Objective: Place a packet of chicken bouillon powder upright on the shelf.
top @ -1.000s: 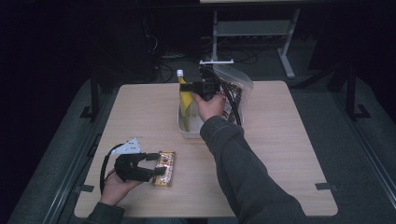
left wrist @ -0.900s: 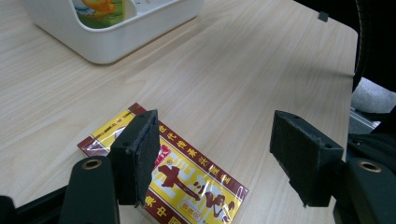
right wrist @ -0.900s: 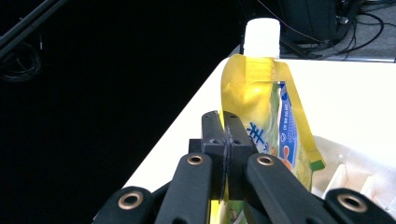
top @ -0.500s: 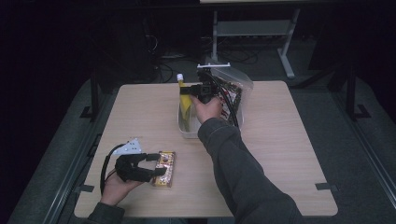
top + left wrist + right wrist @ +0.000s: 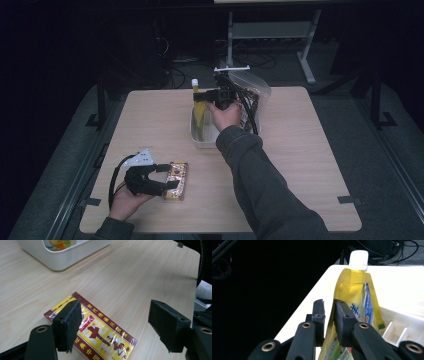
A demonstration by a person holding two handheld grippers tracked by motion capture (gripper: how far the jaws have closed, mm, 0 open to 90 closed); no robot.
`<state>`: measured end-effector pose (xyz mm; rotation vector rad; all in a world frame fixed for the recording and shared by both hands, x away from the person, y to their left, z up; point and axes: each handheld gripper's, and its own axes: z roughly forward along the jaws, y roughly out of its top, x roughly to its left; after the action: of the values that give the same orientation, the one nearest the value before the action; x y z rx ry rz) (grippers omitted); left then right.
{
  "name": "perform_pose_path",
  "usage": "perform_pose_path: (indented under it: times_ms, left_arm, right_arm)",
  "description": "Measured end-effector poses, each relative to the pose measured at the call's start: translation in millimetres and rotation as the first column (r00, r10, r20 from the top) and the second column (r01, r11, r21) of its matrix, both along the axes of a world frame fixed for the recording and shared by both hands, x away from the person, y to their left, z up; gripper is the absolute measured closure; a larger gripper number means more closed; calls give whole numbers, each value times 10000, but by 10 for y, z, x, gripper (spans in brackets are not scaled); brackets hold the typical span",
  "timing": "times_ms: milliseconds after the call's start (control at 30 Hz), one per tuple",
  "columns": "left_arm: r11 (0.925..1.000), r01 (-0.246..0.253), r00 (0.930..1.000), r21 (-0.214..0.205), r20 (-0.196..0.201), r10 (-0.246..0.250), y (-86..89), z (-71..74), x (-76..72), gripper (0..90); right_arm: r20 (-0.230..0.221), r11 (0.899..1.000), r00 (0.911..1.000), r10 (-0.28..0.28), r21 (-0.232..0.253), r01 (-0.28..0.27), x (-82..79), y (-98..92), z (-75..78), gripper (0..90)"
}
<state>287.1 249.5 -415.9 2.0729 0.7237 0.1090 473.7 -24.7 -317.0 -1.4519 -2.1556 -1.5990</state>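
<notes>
Nearer the person than the white bin (image 5: 202,137), the left tongs (image 5: 169,182) stand wide, having just opened further, over a red-and-yellow card box (image 5: 176,181) lying flat on the worktop (image 5: 300,165). At the bin's far end, the right tongs (image 5: 202,95), narrow and just eased apart, flank a yellow spouted pouch (image 5: 352,290) standing upright inside the bin; whether the pads press it I cannot tell.

Dark room, light wooden table (image 5: 310,165)

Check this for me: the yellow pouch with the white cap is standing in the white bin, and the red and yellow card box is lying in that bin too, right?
Not quite. The yellow pouch does stand in the white bin, but the card box lies flat on the table, well apart from the bin, beside the left hand-held gripper. The high view shows this.
</notes>
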Motion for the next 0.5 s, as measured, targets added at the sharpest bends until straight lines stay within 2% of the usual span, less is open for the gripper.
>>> perform_pose_path:
  times_ms: [67,267,500]
  left_arm:
    - [9999,-120,9999,56,109,119,-4,-2,-8,260]
    - [9995,-255,9996,178,88,253,-10,-31,-19,250]
    - [9979,-546,9985,361,95,543,-8,-55,-19,229]
  right_arm:
    - [-35,9999,9999,98,-42,-98,-15,-13,16,760]
    - [-35,9997,9997,237,-110,-237,-64,-56,75,726]
    - [-90,9982,9984,562,202,-560,-138,-156,125,698]
